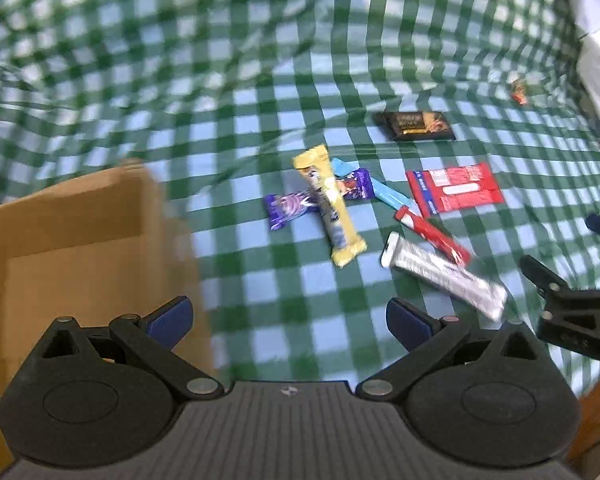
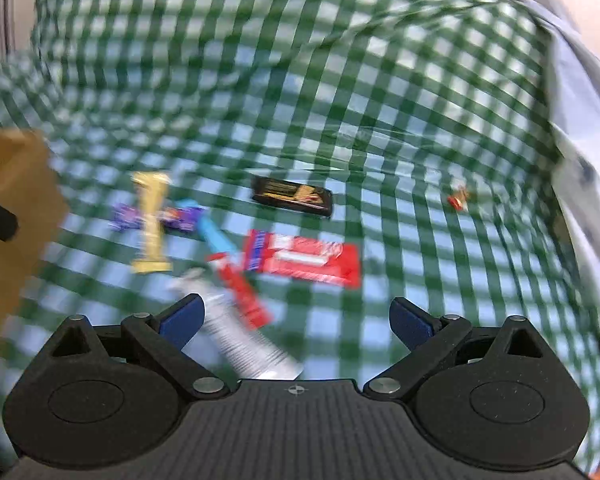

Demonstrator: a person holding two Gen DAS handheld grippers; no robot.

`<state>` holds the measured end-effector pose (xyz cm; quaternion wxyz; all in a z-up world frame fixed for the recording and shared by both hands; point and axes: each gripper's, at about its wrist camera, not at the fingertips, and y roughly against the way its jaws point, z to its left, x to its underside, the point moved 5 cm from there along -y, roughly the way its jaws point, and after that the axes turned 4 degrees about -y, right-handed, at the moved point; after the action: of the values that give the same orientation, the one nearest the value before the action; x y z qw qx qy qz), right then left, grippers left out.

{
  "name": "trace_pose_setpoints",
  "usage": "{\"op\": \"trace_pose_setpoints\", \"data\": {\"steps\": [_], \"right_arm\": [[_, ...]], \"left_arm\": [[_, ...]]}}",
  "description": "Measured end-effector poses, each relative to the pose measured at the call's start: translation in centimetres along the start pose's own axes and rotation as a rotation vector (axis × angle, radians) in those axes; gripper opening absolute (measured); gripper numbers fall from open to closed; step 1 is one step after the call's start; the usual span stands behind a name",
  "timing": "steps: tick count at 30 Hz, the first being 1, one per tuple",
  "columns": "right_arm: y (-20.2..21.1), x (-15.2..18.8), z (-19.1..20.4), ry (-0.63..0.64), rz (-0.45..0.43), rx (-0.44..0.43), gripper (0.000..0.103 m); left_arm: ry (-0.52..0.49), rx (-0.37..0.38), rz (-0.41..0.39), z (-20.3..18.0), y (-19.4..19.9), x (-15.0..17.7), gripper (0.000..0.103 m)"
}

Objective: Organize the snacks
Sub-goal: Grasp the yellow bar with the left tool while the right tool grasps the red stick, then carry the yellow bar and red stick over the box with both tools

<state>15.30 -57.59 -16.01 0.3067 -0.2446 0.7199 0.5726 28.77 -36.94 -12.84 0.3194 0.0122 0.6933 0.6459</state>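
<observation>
Both grippers, left (image 1: 288, 320) and right (image 2: 296, 320), fingers wide apart, empty; snack wrappers (image 1: 384, 208) right of cardboard box (image 1: 80, 240).

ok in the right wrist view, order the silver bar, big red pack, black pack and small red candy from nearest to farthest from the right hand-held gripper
1. silver bar, between the fingers, left
2. big red pack, centre
3. black pack, behind it
4. small red candy, far right; too close to call with the black pack

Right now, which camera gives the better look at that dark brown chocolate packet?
The left wrist view: the dark chocolate packet lies flat and fairly sharp on the checked cloth. The right wrist view shows it too, unobstructed but smeared by motion blur.
</observation>
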Motion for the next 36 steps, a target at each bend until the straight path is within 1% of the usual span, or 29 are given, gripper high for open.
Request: {"op": "trace_pose_setpoints", "data": {"steps": [1,3,6,8,9,12,16,17,18,19,20,21,22,24,25,27,28,31,36], "right_arm": [[-2.6,-0.3,-0.3,0.043,0.017,-0.009,0.099],[-6.9,-0.4,-0.5,0.104,0.083,-0.043,0.099],[-13.1,-0.2,-0.7,0.184,0.158,-0.062,0.099],[-16.0,-0.2,-0.3,0.222,0.171,-0.084,0.099],[-17.2,-0.3,-0.3,0.234,0.181,-0.111,0.101],[-19.9,-1.8,-0.1,0.198,0.172,-0.201,0.102],[-22.5,-3.3,-0.8,0.087,0.205,-0.237,0.103],[-22.6,-3.4,-0.8,0.077,0.194,-0.241,0.102],[-22.5,-3.2,-0.7,0.077,0.184,-0.240,0.097],[-22.1,-2.9,-0.6,0.084,0.166,-0.242,0.092],[-21.8,-2.9,-0.6,0.088,0.148,-0.246,0.076],[-21.2,-2.7,-0.7,0.085,0.134,-0.242,0.057],[-20.5,-2.5,-0.7,0.075,0.131,-0.231,0.053],[-19.5,-1.9,-0.6,0.060,0.140,-0.219,0.039],[-18.9,-1.5,-0.4,0.063,0.135,-0.205,0.036],[-17.2,-1.1,-0.4,0.022,0.111,-0.174,0.014],[-16.1,-1.1,-0.6,-0.008,0.098,-0.161,0.011],[-12.6,-1.1,-0.8,-0.097,0.039,-0.145,0.010],[-6.6,-0.5,0.7,-0.121,-0.038,-0.102,0.010]], "left_arm": [[0.007,0.002,0.017,-0.5,-1.7,-1.0,0.103],[0.006,0.014,0.029,-1.3,-4.4,-2.2,0.103],[0.019,0.003,0.059,-1.8,-8.6,-4.0,0.103],[0.043,0.001,0.084,-1.8,-11.0,-4.7,0.103],[0.053,0.004,0.092,-1.7,-12.1,-5.1,0.103],[0.090,0.004,0.101,-1.5,-14.3,-6.0,0.103],[0.121,0.014,0.100,-1.1,-15.6,-6.9,0.102],[0.126,0.020,0.086,-1.0,-15.5,-6.9,0.085],[0.130,0.023,0.071,-0.8,-15.1,-6.8,0.069],[0.132,0.032,0.067,-0.7,-14.9,-6.7,0.034],[0.138,0.048,0.068,-0.5,-14.7,-6.6,0.015],[0.149,0.067,0.070,-0.3,-14.4,-6.4,0.013],[0.156,0.071,0.069,-0.1,-14.0,-6.2,0.013],[0.155,0.083,0.051,0.1,-12.8,-5.9,0.013],[0.148,0.089,0.040,0.2,-12.0,-5.6,0.013],[0.146,0.108,0.015,0.5,-9.7,-5.0,0.013],[0.146,0.130,-0.003,0.6,-8.4,-4.7,0.013],[0.128,0.168,-0.056,0.6,-4.6,-4.0,0.013],[0.101,0.230,-0.130,0.8,2.2,-1.4,0.013]]}}
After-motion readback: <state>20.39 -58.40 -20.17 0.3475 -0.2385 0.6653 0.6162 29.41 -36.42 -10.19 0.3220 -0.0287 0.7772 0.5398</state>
